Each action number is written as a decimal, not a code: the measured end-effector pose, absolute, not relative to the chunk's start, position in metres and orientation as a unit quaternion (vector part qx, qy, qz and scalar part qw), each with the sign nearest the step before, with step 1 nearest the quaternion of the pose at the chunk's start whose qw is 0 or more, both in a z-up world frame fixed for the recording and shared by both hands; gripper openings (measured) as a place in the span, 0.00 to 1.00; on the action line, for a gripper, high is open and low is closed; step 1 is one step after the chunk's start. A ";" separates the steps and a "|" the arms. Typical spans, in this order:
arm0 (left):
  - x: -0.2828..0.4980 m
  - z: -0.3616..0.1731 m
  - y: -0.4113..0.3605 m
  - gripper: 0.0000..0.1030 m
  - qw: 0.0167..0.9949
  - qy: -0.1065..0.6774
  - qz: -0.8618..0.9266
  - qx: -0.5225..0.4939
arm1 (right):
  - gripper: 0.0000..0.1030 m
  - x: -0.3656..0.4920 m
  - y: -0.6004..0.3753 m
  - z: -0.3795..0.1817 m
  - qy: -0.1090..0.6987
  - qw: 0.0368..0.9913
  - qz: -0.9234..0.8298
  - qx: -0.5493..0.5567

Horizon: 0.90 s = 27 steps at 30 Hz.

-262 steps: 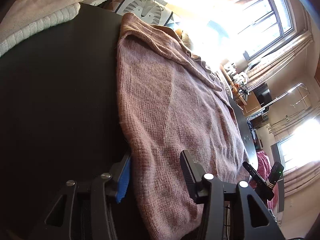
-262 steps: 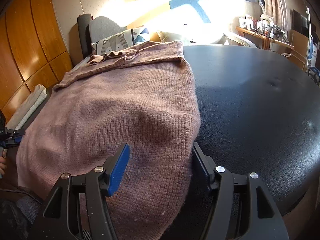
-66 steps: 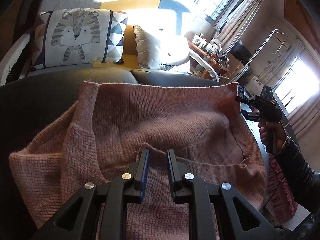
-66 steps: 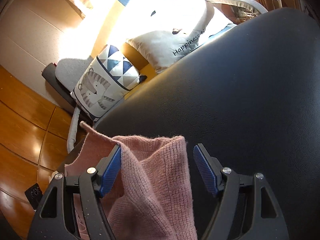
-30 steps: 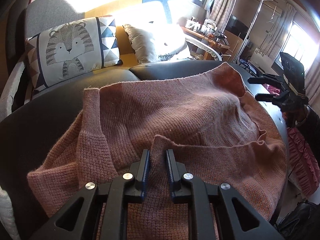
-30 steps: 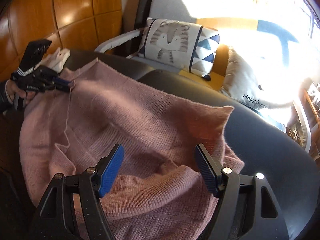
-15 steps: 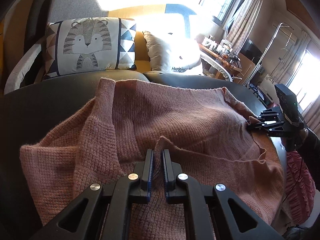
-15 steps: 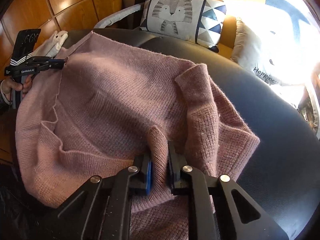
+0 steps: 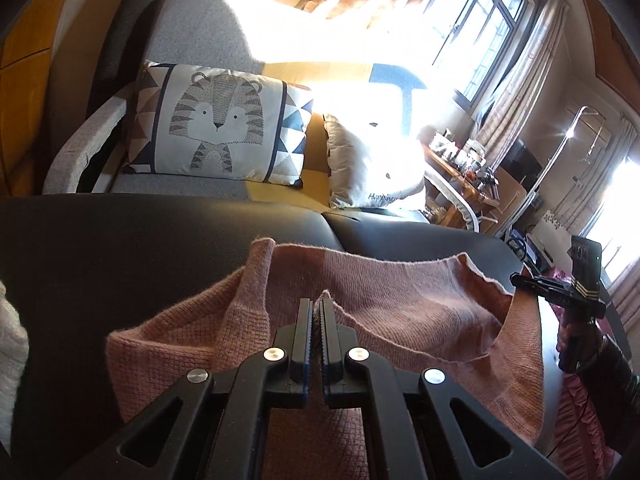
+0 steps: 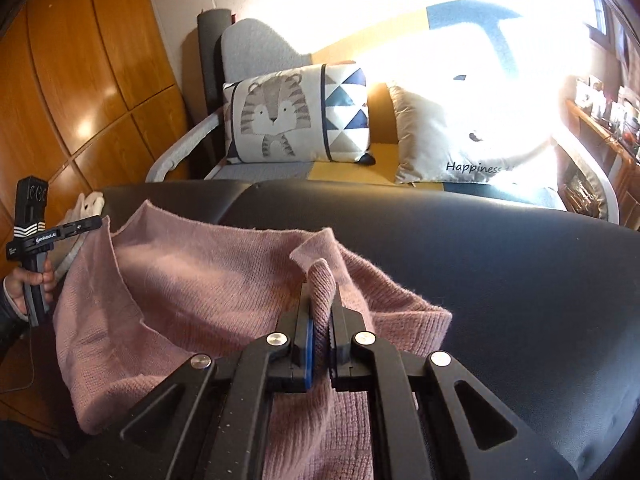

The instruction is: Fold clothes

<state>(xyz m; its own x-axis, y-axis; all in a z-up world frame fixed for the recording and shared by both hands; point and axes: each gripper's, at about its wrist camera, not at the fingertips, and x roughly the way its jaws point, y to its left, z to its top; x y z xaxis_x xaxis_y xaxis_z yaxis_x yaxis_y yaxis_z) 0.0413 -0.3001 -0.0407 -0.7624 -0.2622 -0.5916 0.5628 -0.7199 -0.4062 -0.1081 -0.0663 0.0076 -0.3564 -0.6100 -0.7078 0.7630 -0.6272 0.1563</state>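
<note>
Bare black table (image 10: 500, 264) right of the sweater (image 10: 192, 280); tiger cushion (image 10: 296, 114) well beyond.

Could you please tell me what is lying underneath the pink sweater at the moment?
The pink sweater lies on the black padded table, which shows bare around it. Whatever sits directly beneath the knit is covered.

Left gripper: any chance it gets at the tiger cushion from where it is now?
Probably not as things stand. The left gripper is shut on the pink sweater, and the tiger cushion sits on the sofa beyond the black table. It would have to let go first.
</note>
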 end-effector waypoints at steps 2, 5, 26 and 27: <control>0.048 -0.036 -0.310 0.02 0.246 0.304 -0.890 0.236 | 0.05 -0.117 -0.063 0.007 0.088 0.395 -0.832 0.379; 0.061 -0.028 -0.327 0.00 0.277 0.317 -0.884 0.205 | 0.05 -0.127 -0.060 0.000 0.085 0.364 -0.845 0.383; -0.007 -0.062 -0.278 0.27 0.173 0.186 -0.867 0.430 | 0.60 -0.089 -0.057 0.006 0.170 0.364 -0.853 0.333; -0.008 -0.066 -0.280 0.27 0.164 0.195 -0.862 0.439 | 0.60 -0.090 -0.058 0.005 0.176 0.361 -0.854 0.332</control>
